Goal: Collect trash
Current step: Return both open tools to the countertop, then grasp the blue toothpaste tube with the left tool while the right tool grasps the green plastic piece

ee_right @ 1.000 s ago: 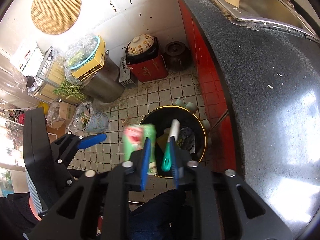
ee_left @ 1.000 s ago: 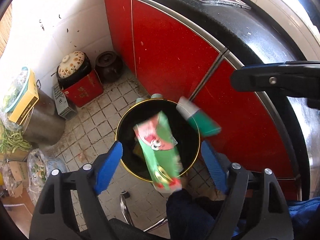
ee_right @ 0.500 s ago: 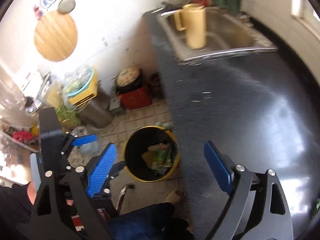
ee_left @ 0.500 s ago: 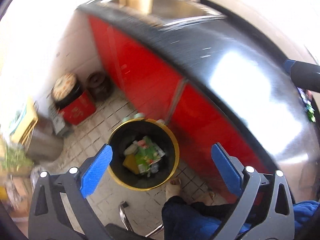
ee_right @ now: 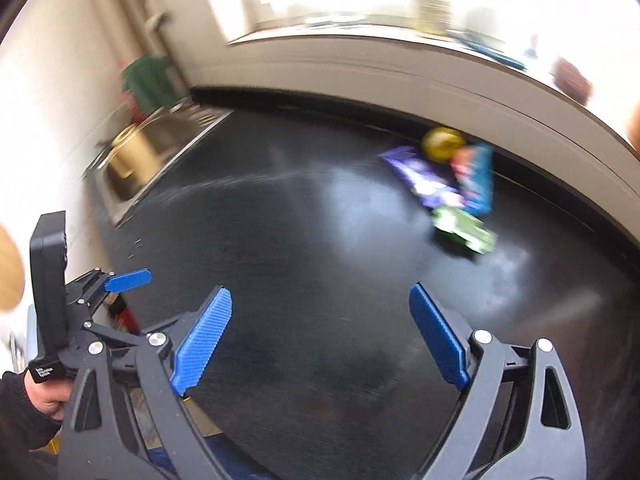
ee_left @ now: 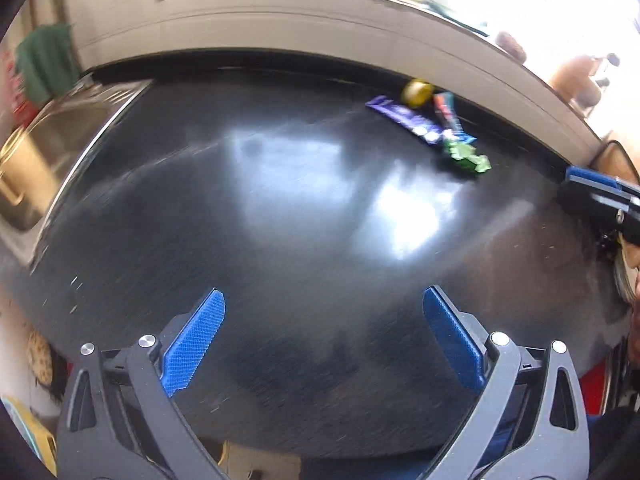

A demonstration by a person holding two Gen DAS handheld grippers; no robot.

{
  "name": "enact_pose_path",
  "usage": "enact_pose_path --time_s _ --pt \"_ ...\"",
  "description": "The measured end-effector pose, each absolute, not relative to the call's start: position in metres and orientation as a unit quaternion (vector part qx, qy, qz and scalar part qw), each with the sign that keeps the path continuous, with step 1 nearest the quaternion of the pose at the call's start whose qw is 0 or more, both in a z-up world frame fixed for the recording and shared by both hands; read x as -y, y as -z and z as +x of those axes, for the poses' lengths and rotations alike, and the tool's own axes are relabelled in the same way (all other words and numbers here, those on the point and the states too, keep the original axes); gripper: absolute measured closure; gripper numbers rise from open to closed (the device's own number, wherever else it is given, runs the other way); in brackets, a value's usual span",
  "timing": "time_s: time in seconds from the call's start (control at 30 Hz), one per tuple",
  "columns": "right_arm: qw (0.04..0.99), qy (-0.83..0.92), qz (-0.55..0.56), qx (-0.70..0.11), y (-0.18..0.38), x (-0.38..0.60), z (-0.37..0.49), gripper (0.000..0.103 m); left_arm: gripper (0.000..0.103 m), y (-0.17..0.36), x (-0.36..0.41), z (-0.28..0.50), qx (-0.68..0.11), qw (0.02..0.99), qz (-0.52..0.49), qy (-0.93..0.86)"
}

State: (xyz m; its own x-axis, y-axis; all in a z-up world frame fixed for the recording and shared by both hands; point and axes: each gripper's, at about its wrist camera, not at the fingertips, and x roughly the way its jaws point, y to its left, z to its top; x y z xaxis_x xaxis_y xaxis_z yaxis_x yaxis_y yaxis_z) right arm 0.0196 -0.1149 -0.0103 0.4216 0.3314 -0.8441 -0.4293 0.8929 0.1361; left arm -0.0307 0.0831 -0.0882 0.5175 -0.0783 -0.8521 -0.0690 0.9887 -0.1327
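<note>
A glossy black countertop (ee_left: 304, 208) – steel sink (ee_right: 160, 140) at its left end, green cloth (ee_right: 150, 80) hanging behind

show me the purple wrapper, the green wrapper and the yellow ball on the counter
purple wrapper (ee_right: 420, 178), right wrist view, middle of its face.
green wrapper (ee_right: 466, 230), right wrist view, centre of the crumpled pack.
yellow ball (ee_right: 442, 149), right wrist view, its rounded front.

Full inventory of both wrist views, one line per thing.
purple wrapper: 1, purple, back of countertop
blue wrapper: 1, blue and red, beside the purple one
green wrapper: 1, green, nearest of the pile
yellow round item: 1, yellow, against the back wall; blurred
countertop: 1, black, glossy
sink: 1, steel, far left
jug: 1, yellow, in the sink
green cloth: 1, behind the sink
left gripper: open, empty
right gripper: open, empty
</note>
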Motion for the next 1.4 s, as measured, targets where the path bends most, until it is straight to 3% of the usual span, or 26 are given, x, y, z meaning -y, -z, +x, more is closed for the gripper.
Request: enact_pose_path --time_s 0.3,0.6,1.27,1.4 --pt "0.858 -0.183 -0.01 -0.48 0.015 0.192 0.028 0.016 0.007 0.088 -0.023 0.021 -0.51 0.856 -0.068 0.052" --pt "0.844 -0.213 -0.023 -0.492 0.036 0.193 0.066 0.016 0.007 0.096 -0.011 0.061 -0.524 0.849 -0.06 0.044" --pt "0.775 -0.34 -0.167 -0.505 0.149 0.167 0.195 0.016 0.007 0.156 -0.003 0.261 -0.601 0.78 -0.173 -0.029" --pt "0.77 -0.359 -0.17 -0.499 0.155 0.166 0.201 0.028 0.007 0.165 0.003 0.282 -0.602 0.777 -0.176 -0.047"
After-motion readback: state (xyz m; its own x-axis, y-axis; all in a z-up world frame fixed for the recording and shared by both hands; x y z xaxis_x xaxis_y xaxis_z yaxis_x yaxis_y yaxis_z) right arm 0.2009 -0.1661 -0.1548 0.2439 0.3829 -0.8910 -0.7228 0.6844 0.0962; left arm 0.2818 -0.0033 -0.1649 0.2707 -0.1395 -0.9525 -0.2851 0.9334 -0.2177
